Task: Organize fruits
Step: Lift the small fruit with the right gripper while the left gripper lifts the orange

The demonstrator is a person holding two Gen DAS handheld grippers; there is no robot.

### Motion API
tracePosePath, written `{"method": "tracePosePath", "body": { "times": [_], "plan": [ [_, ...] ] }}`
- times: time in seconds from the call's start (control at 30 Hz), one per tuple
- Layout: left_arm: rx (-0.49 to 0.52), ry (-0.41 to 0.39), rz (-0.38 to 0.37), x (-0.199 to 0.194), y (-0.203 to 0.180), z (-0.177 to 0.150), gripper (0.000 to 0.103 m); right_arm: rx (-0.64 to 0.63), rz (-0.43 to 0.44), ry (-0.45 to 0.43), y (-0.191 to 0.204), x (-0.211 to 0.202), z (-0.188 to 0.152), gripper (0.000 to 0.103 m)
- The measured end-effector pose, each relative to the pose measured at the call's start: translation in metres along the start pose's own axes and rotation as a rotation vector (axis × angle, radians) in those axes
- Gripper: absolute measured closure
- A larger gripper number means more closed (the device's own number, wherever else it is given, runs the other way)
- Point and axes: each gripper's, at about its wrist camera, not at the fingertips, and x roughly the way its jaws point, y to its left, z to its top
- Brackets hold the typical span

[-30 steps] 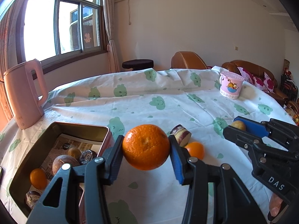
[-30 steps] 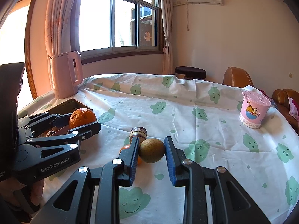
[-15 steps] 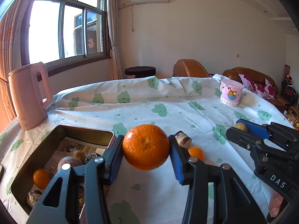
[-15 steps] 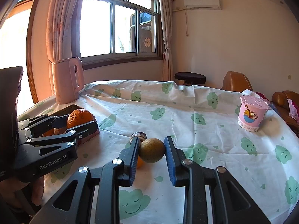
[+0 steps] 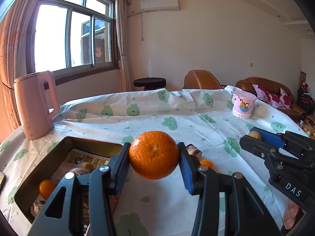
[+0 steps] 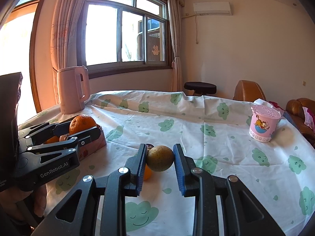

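Orange fruit, a big orange (image 5: pixel 154 155), sits squeezed in the left tongs (image 5: pixel 154 157) above the table, beside the tin box (image 5: pixel 65 143) near the table's left edge. The right tongs (image 6: pixel 159 158) pinch a brown-green fruit (image 6: pixel 159 158). Both fruits are round and smooth, so one could slip out and roll off the table.

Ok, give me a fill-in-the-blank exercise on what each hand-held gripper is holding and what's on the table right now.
1. The left hand-held gripper is shut on a large ____.
2. The right hand-held gripper grips a round ____-coloured fruit.
3. The metal tin sits on the table near the pink ____.
4. At the far side of the tablecloth stands a pink ____ with a cartoon cat.

Missing words: orange; greenish-brown; kettle; cup
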Motion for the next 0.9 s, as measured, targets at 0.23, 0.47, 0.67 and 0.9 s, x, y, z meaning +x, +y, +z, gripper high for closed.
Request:
{"method": "tracePosePath", "body": {
  "times": [0.23,0.47,0.67,0.9],
  "plan": [
    [0.001,-0.025,0.006,-0.004,0.000,0.000,0.055,0.000,-0.005,-0.017,0.000,-0.003,0.000,0.074],
    [-0.001,-0.045,0.014,-0.008,0.000,0.000,0.055,-0.004,-0.013,-0.040,0.001,-0.007,-0.001,0.074],
    [-0.001,-0.061,0.019,-0.011,0.001,-0.001,0.055,-0.013,-0.020,-0.056,0.003,-0.011,-0.001,0.074],
    [-0.006,-0.070,0.023,-0.013,0.001,-0.001,0.055,-0.022,-0.027,-0.063,0.005,-0.011,0.000,0.074]
  ]
}}
